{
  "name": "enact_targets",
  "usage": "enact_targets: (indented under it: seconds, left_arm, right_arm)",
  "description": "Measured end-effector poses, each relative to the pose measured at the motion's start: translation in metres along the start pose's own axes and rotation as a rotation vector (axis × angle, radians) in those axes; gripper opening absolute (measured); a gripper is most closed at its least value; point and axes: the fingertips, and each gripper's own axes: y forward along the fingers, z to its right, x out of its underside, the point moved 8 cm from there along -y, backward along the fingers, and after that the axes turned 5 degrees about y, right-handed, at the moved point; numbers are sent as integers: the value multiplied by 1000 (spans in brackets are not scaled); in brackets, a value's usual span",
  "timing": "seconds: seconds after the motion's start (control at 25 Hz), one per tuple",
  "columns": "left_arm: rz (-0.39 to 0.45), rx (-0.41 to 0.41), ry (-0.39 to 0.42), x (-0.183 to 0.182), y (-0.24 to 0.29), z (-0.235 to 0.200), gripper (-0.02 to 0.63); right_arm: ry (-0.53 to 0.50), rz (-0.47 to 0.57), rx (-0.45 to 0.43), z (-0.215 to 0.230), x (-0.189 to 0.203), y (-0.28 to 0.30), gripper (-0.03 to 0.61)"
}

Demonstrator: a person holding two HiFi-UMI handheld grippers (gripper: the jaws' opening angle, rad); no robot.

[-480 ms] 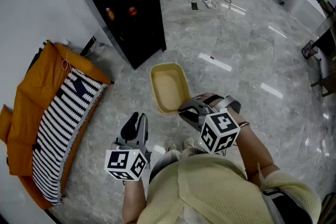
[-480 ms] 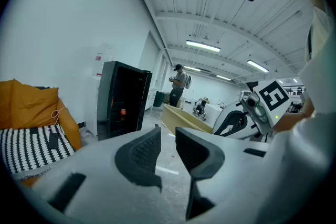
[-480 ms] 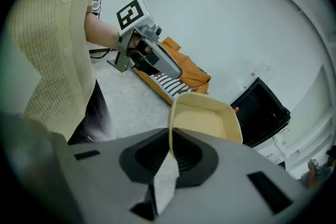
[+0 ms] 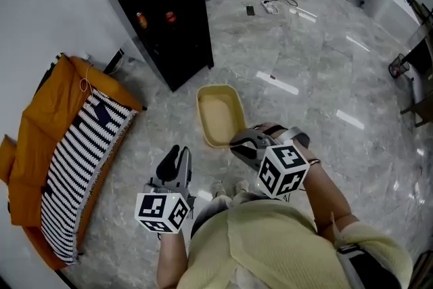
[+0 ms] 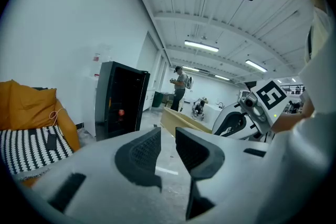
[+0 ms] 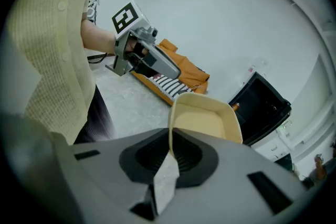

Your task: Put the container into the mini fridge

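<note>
Mini fridge: it stands well apart from my load. I cannot tell whether its dark front is open, so I may bump it.
Left claw: the jaws are slightly apart and empty, so nothing supports the load from underneath.
Container: it hangs over the floor, out ahead of the grip, and may swivel or slip.
Right claw: it is pinched tight on the container's near rim only.

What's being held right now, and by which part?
The right gripper grips the beige container by the rim at its near end. The left gripper is open and holds nothing.
</note>
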Motion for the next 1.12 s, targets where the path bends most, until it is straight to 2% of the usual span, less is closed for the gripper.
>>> enact_targets:
  seconds: [0.44, 0.68, 0.88, 1.12]
  left_arm:
    - [-25, -27, -10, 6, 8, 9, 94]
    - [-16, -58, -26, 7, 19, 11, 94]
    - [8, -105, -5, 6, 20, 13, 77]
    - [16, -131, -29, 7, 23, 4, 73]
  right_arm:
    - [-39, -20, -41, 5, 17, -3, 38]
    - [-72, -8, -63, 12, 26, -1, 38]
    - [-121, -16, -83, 17, 32, -1, 38]
    - [-136, -15, -99, 26, 29, 8, 38]
